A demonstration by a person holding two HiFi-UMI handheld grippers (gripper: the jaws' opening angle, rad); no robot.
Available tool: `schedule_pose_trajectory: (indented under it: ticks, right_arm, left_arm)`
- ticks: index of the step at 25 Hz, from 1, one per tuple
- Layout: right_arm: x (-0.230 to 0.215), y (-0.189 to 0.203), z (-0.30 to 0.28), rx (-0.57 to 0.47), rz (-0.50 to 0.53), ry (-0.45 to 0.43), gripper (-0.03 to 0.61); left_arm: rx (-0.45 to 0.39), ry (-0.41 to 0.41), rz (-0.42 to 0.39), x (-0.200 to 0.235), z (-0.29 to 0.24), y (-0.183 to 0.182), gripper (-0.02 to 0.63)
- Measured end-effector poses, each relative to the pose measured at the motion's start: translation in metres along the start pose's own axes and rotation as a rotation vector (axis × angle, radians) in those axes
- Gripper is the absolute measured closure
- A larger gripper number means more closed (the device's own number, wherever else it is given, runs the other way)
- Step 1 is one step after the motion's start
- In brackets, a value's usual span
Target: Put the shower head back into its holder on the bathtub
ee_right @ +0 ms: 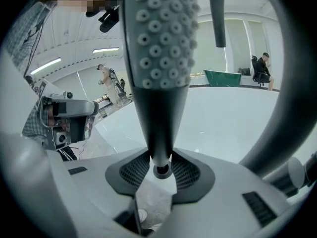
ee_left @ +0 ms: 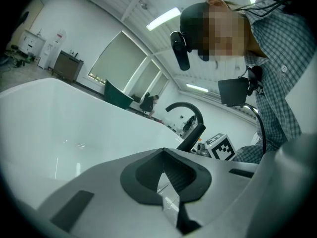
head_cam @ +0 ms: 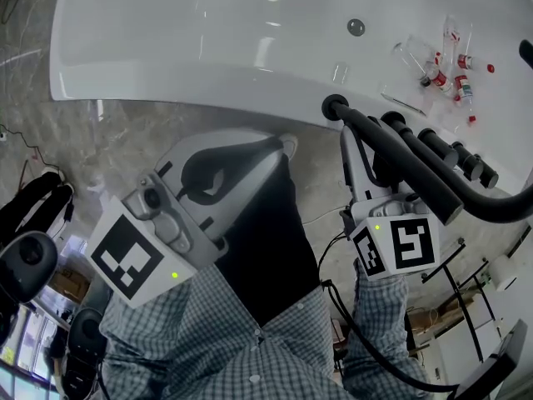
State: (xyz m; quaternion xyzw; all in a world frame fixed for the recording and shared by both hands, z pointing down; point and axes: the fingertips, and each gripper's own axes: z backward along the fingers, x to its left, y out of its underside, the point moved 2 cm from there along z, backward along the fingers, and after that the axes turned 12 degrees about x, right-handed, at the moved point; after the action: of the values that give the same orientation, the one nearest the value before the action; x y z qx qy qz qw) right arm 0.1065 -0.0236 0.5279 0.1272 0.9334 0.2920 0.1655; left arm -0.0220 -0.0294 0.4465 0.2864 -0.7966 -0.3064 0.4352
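Note:
The black shower head [head_cam: 408, 173] lies slantwise over the rim of the white bathtub [head_cam: 208, 32]. Its narrow handle end is at a round black socket [head_cam: 335, 107] on the rim. My right gripper [head_cam: 346, 130] is shut on that handle close to its end. In the right gripper view the nozzle face [ee_right: 161, 48] rises over the camera, and the handle runs down between the jaws of the right gripper [ee_right: 161, 165]. My left gripper [head_cam: 281, 146] hangs left of it over the floor, fingertips together, holding nothing. The left gripper [ee_left: 164, 155] points at the tub wall.
A curved black spout [head_cam: 508, 211] and a row of black knobs [head_cam: 433, 140] stand on the rim just right of the shower head. Several small bottles [head_cam: 450, 77] lie inside the tub near the drain [head_cam: 356, 27]. Grey stone floor [head_cam: 125, 140] lies in front.

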Motion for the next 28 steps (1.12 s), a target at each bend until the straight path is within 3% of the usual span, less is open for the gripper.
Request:
schedule_pose_trajectory:
  ticks: [15,28]
  right_arm:
    - [0.003,0.012,-0.035,0.084,0.1,0.039,0.445]
    - [0.005,0.013,-0.05,0.088,0.197,0.052,0.445]
  left_arm:
    - [0.003,-0.004,0.028,0.011,0.0,0.008,0.606]
    - [0.002,-0.004,0.046,0.016,-0.009,0.012,0.606]
